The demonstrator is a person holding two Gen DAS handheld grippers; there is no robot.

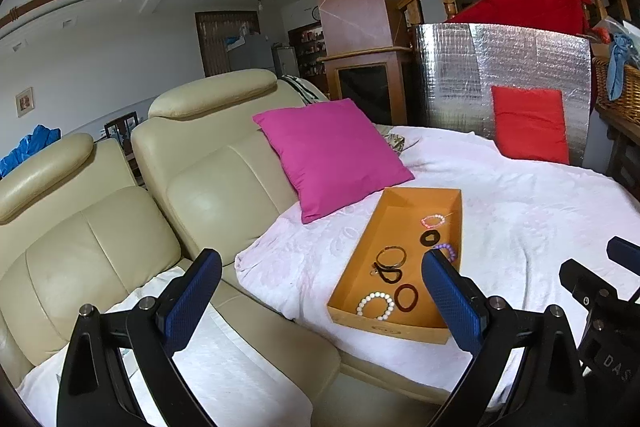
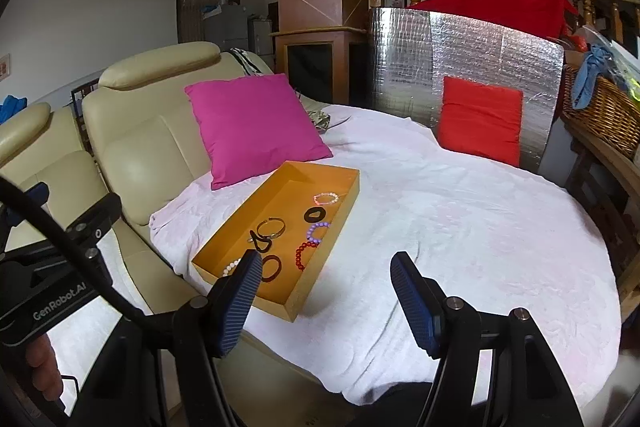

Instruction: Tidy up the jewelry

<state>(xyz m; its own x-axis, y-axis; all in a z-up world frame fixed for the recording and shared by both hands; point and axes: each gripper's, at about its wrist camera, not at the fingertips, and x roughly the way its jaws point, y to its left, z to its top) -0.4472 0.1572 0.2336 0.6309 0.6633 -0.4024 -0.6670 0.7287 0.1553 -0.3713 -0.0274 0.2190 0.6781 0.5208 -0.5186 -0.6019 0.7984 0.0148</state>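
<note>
An orange tray (image 1: 400,331) (image 2: 248,297) lies on a white blanket. It holds a white bead bracelet (image 1: 375,305), a dark red hair tie (image 1: 406,298) (image 2: 271,268), a black hair tie (image 1: 387,273), a metal bangle (image 1: 391,255) (image 2: 272,227), a black ring (image 2: 314,215), and pink (image 2: 326,198), purple (image 2: 316,231) and red bead bracelets (image 2: 304,255). My left gripper (image 1: 320,257) hovers open and empty before the tray's near left corner. My right gripper (image 2: 326,261) is open and empty over the tray's near right side. Its left finger hides part of the white bracelet.
A pink cushion (image 1: 332,155) leans on the cream leather sofa (image 1: 100,227) just behind the tray. A red cushion (image 2: 480,119) rests against a silver foil panel (image 2: 460,47). A wicker basket (image 2: 604,115) sits at the right edge. White blanket (image 2: 480,227) spreads right of the tray.
</note>
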